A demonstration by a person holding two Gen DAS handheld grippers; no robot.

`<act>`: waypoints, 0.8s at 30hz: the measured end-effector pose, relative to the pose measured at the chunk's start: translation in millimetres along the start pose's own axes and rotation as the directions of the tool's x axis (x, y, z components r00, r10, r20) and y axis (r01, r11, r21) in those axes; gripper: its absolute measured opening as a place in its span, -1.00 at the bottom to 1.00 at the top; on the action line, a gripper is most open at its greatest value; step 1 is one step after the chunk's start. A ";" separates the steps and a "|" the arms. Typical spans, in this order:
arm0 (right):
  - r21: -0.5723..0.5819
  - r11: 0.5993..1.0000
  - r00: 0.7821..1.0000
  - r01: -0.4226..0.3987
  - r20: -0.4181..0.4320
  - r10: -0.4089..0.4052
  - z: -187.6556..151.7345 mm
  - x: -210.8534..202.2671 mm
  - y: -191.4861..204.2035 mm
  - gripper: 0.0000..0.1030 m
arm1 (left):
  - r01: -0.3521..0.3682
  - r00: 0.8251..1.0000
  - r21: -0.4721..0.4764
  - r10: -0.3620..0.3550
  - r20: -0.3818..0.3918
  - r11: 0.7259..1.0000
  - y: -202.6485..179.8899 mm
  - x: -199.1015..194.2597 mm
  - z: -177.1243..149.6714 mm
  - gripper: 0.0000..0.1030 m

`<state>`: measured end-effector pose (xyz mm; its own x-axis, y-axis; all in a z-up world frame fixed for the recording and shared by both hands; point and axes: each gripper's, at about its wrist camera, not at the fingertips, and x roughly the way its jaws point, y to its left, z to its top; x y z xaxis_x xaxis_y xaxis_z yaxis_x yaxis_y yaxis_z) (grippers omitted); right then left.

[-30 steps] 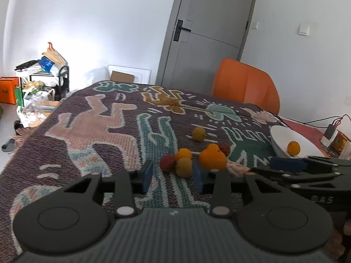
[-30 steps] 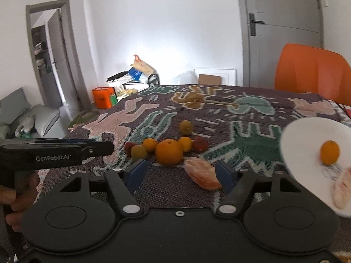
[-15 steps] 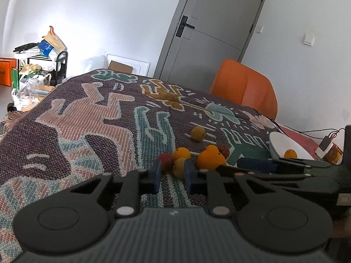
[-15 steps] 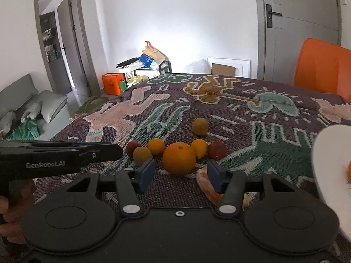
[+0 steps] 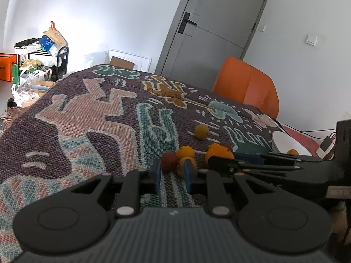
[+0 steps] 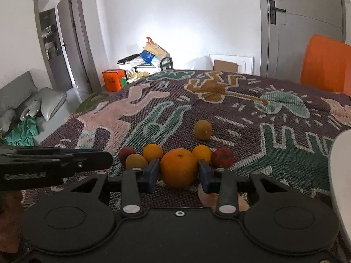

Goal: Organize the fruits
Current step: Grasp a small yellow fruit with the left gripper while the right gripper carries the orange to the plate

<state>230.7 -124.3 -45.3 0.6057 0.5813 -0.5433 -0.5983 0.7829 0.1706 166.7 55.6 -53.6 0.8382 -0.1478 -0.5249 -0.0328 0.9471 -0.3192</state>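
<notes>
A big orange [image 6: 178, 167] rests on the patterned cloth [image 6: 140, 109] among several small fruits. My right gripper [image 6: 178, 172] has it between its jaws, which are closing; both blue pads [image 6: 152, 173] touch its sides. A pink fruit piece [image 6: 206, 197] lies under the right finger. My left gripper [image 5: 172, 169] is shut with nothing in it, just short of a red fruit [image 5: 169, 164] and a yellow one [image 5: 182, 168]. A lone yellow fruit [image 6: 203, 129] sits further back. The white plate [image 5: 283, 139] at the right holds a small orange fruit [image 5: 292, 152].
An orange chair [image 5: 248, 87] stands behind the table's far right corner, by a grey door [image 5: 210, 28]. Cables and a small device [image 5: 326, 149] lie past the plate. The left gripper [image 6: 65, 162] reaches in beside the fruit cluster. A cluttered rack [image 5: 43, 50] stands off the far left.
My right gripper has moved forward and left over the pink piece, and its jaws have narrowed onto the big orange. The left jaws have shut.
</notes>
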 end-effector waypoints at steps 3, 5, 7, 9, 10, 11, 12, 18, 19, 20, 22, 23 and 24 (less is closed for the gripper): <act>0.004 1.000 1.000 0.011 0.017 -0.011 0.4 -9.1 -1.5 -0.29 | 0.006 1.000 0.004 -0.006 0.001 1.000 -4.4 2.8 0.2 -0.59; 0.008 1.000 1.000 0.013 0.025 -0.013 0.5 -14.8 -3.0 -0.29 | 0.006 1.000 0.011 -0.006 -0.002 1.000 -8.0 4.8 0.5 -0.59; 0.017 1.000 0.999 0.020 0.035 -0.021 -0.1 -21.0 -5.4 -0.29 | 0.009 1.000 0.016 -0.009 -0.008 1.000 -11.3 7.0 0.7 -0.56; 0.022 0.999 0.999 0.031 0.038 -0.032 -0.3 -25.2 -8.4 -0.29 | 0.012 1.000 0.030 -0.011 -0.015 0.999 -15.5 9.3 0.6 -0.54; 0.023 0.999 0.999 0.035 0.041 -0.036 -1.0 -27.8 -9.7 -0.29 | 0.014 1.000 0.038 -0.013 -0.018 0.999 -18.1 11.0 0.7 -0.54; 0.026 0.999 0.998 0.039 0.044 -0.040 -1.3 -30.4 -11.9 -0.29 | 0.015 1.000 0.044 -0.014 -0.019 0.999 -20.1 12.4 0.4 -0.54; 0.034 0.999 0.998 0.043 0.049 -0.045 -2.0 -33.5 -14.3 -0.29 | 0.011 1.000 0.051 -0.010 -0.021 0.999 -22.0 14.1 0.1 -0.54; 0.065 0.996 0.995 0.068 0.074 -0.073 -7.6 -53.4 -24.5 -0.29 | -0.033 0.999 0.059 0.035 -0.035 0.998 -27.5 27.3 -0.7 -0.54; 0.066 0.995 0.994 0.070 0.076 -0.075 -8.6 -56.9 -25.2 -0.29 | -0.040 0.999 0.066 0.042 -0.034 0.997 -28.9 29.1 -0.7 -0.54; 0.068 0.995 0.994 0.073 0.079 -0.079 -9.8 -60.6 -26.2 -0.29 | -0.045 0.998 0.069 0.048 -0.033 0.997 -29.4 30.3 -0.5 -0.54; 0.072 0.994 0.993 0.079 0.085 -0.085 -11.7 -66.0 -27.6 -0.29 | -0.054 0.998 0.073 0.057 -0.033 0.996 -30.7 33.3 -0.6 -0.54; 0.077 0.994 0.992 0.082 0.088 -0.089 -12.9 -68.8 -28.8 -0.29 | -0.066 0.997 0.079 0.069 -0.036 0.995 -31.5 35.7 -1.0 -0.56; 0.087 0.992 0.991 0.087 0.092 -0.095 -14.2 -72.0 -30.8 -0.29 | -0.073 0.996 0.082 0.077 -0.041 0.994 -31.8 37.7 -1.3 -0.58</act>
<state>198.1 -193.4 -23.1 0.7054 0.5224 -0.4790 -0.4956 0.8467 0.1935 198.6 19.5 -64.2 0.8105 -0.0861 -0.5794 -0.0492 0.9757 -0.2137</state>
